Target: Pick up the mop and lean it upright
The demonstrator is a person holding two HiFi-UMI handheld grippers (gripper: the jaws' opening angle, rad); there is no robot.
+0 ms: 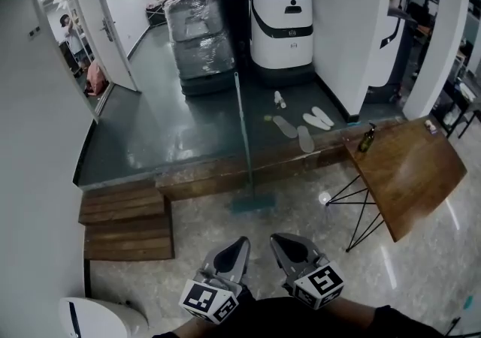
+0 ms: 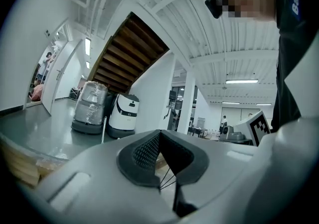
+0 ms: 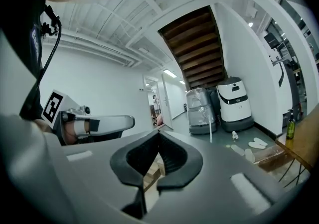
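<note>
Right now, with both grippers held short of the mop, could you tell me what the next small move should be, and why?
Probably bring the right gripper forward to the low end of the mop, opening its fingers on the way. It and the left gripper are shut, empty and short of the mop, whose handle lies across the wooden step.

**LEGIBLE MARKINGS: STATUS**

No complete word, number or brand can be read.

- The left marker cube (image 1: 209,300) and right marker cube (image 1: 319,286), directly behind the jaws, carry black-and-white square code patterns only, with no characters.
- The white lettering (image 2: 295,5) on the person's dark garment, above and right of the left jaws, is cut off at the frame edge. No whole word shows.
- The small dark mark on the front of the white service robot (image 1: 281,25), far ahead of both jaws, is too small to read.
</note>
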